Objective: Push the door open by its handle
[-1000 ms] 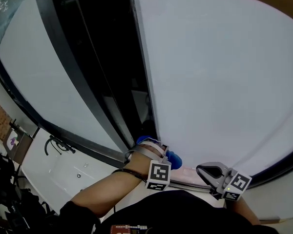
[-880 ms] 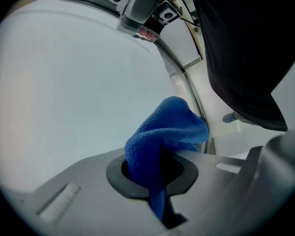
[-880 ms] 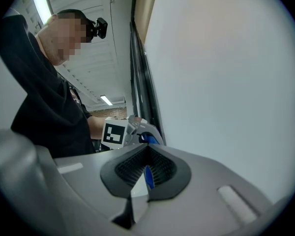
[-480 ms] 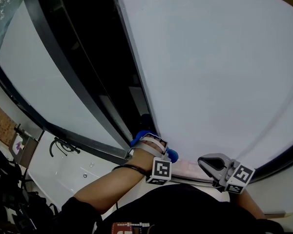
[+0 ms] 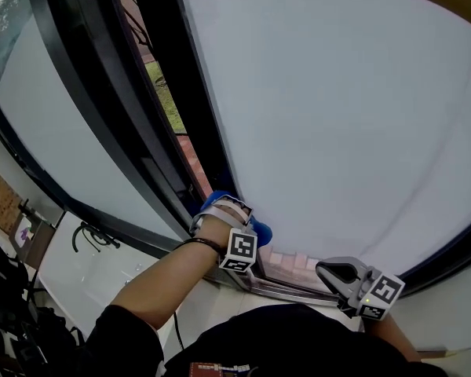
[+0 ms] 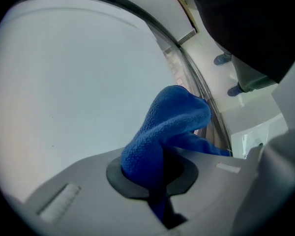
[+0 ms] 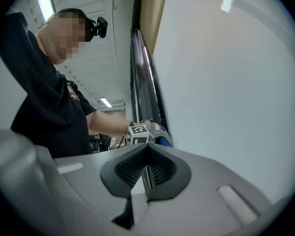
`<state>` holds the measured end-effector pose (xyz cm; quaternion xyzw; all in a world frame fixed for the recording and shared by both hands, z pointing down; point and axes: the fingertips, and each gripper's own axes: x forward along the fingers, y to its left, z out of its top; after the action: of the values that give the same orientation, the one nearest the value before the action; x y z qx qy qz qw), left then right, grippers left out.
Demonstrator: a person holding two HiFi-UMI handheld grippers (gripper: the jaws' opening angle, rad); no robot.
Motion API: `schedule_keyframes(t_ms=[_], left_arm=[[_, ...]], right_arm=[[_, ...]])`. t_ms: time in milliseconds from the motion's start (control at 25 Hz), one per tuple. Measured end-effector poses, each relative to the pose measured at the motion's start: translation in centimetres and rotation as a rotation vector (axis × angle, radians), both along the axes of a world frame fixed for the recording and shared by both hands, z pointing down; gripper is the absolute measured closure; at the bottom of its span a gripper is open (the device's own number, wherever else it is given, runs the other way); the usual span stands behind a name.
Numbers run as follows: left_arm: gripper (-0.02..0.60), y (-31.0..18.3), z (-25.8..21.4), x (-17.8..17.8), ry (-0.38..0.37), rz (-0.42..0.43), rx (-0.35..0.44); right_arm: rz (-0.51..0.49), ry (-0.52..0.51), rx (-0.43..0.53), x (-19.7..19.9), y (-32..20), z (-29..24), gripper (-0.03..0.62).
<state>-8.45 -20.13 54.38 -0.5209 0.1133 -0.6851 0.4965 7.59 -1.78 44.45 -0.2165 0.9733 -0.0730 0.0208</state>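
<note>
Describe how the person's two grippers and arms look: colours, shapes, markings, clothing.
The left gripper and the right gripper are grey moulded plastic, black round the jaws. Each carries a white cube with black square markers. The person wears a black short sleeve and a dark band on the left wrist.

A blue terry cloth (image 6: 173, 124) is bunching up in a thick fold — outdoors, green grass (image 5: 163, 93) is showing above red brick paving (image 5: 192, 159).
</note>
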Motion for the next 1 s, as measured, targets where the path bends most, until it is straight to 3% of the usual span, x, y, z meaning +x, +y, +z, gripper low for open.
schedule_keyframes(t_ms=[160, 360, 760, 840, 1000], left_arm=[[0.569, -2.7, 0.1, 0.4, -0.023, -0.035, -0.025], [0.568, -7.1, 0.2, 1.6, -0.018, -0.009, -0.019], [0.568, -16.2, 2.8, 6.1, 0.013, 0.031, -0.021], [0.568, -18.2, 3.2, 7.3, 0.036, 0.038, -0.032], [0.568, -22.1, 1.6, 9.4, 0.154, 0.079, -0.089]], right_arm=[[0.031, 0.006, 0.001, 2.6, 0.3, 0.5, 0.594], [0.067, 0.006, -0.018, 4.4, -0.3, 1.0, 0.594], [0.109, 0.031, 0.008, 3.4, -4.5, 3.0, 0.594], [0.143, 0.024, 0.026, 3.7, -6.0, 3.2, 0.594], [0.189, 0.007, 0.011, 3.8, -9.1, 3.5, 0.594]])
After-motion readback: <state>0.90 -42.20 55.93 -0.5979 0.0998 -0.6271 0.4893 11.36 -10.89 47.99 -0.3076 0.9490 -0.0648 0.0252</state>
